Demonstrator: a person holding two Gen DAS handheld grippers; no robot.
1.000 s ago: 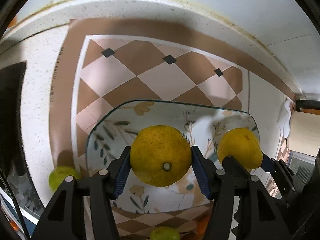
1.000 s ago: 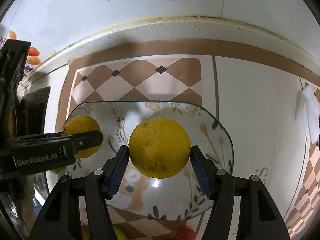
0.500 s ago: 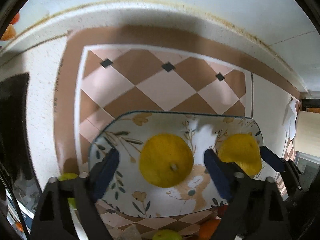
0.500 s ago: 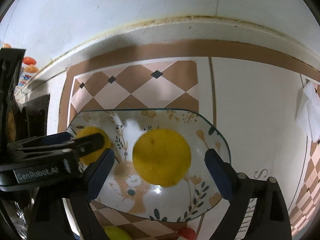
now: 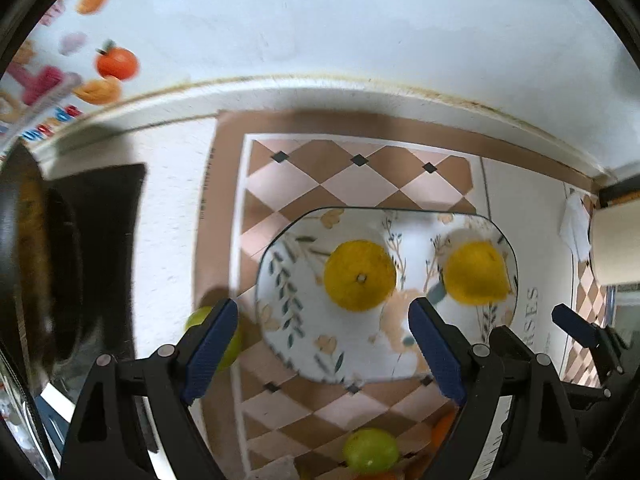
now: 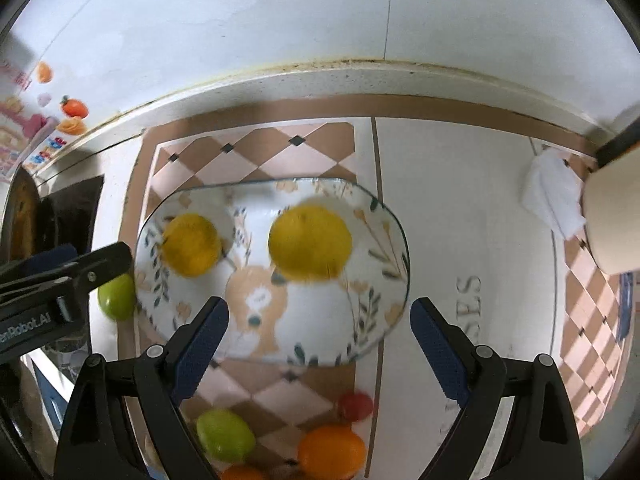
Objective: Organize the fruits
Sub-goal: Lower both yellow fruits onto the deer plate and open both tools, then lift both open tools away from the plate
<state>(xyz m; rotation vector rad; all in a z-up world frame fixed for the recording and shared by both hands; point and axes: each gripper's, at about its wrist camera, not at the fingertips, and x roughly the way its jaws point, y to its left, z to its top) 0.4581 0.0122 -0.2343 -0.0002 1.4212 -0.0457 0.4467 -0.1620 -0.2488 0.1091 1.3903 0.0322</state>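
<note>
Two grippers, both spread wide and holding nothing: the left gripper [image 5: 322, 346], blue-padded fingers [image 5: 210, 344] parted above the near edge of the plate, and the right gripper [image 6: 320, 344], its blue pads [image 6: 202, 342] likewise parted over the plate's near rim. One floral glass plate [image 5: 304, 344], rounded-rectangular, printed with leaves and a tan animal figure, lying flat on a brown-and-pink checked mat [image 5: 320, 176]. Two yellow citrus fruits resting on the plate, apart from each other: the left one [image 5: 359, 276], stem scar facing up, ahead of the left gripper between its fingers; the right one [image 6: 310, 242], ahead of the right gripper, slightly blurred. Off the plate: one green fruit [image 6: 116, 296] just beside the plate's left edge, partly behind the left gripper's finger in the left wrist view; one green fruit [image 6: 224, 434] on the mat near the plate's front edge; one orange fruit [image 6: 332, 450] beside it; one small red fruit [image 6: 356, 406] just behind the orange one; a further orange fruit [image 6: 240, 473] cut off at the bottom edge. Surround: white speckled countertop [image 6: 460, 200]; a dark pan [image 5: 28, 272] at far left; a crumpled white cloth [image 6: 554, 196] at far right, next to a cream-coloured container [image 6: 614, 216]; a white wall [image 6: 320, 12] with fruit stickers [image 5: 116, 62] at upper left.
</note>
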